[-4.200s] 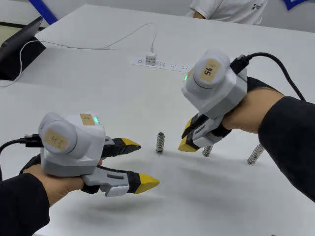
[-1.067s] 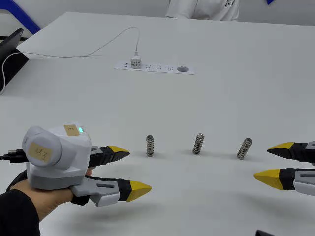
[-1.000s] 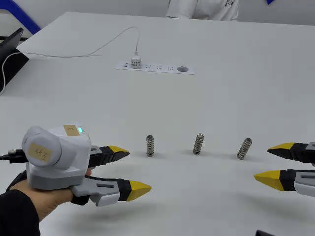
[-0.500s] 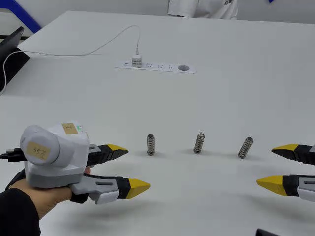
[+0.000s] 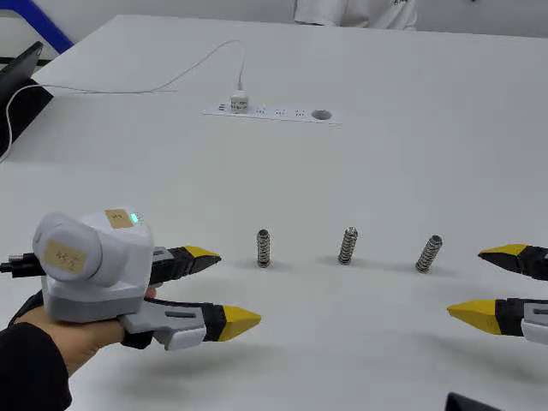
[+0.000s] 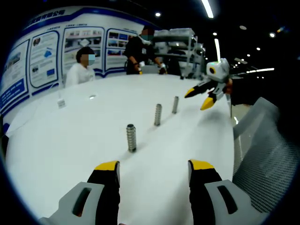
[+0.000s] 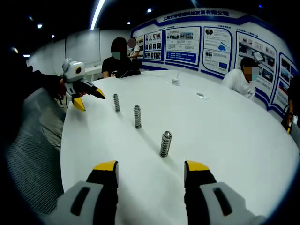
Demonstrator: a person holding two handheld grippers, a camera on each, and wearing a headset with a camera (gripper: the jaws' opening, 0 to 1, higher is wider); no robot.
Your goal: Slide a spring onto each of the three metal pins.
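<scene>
Three metal pins stand in a row on the white table, each with a spring around it: the left spring (image 5: 264, 247) (image 6: 131, 137) (image 7: 116, 102), the middle spring (image 5: 348, 245) (image 6: 158, 114) (image 7: 137, 116), and the right spring (image 5: 428, 253) (image 6: 175, 104) (image 7: 165, 143), which leans a little. My left gripper (image 5: 219, 288) (image 6: 152, 166) (image 7: 88, 97) hovers open at the front left, jaws pointing at the left spring, with nothing between them. My right gripper (image 5: 490, 282) (image 7: 149, 166) (image 6: 200, 97) is open at the right edge, pointing at the right spring, also with nothing held.
A white power strip (image 5: 274, 112) with a plugged charger and cable lies at mid-table. A dark device (image 5: 19, 90) sits at the left edge. A person in a white shirt (image 5: 356, 12) sits at the far side. Other people stand behind the table (image 7: 121, 58).
4.2 s ago the right gripper was over the middle pin; it has since pulled back to the right edge. Over the last second both grippers drifted slightly lower in view; springs are unchanged.
</scene>
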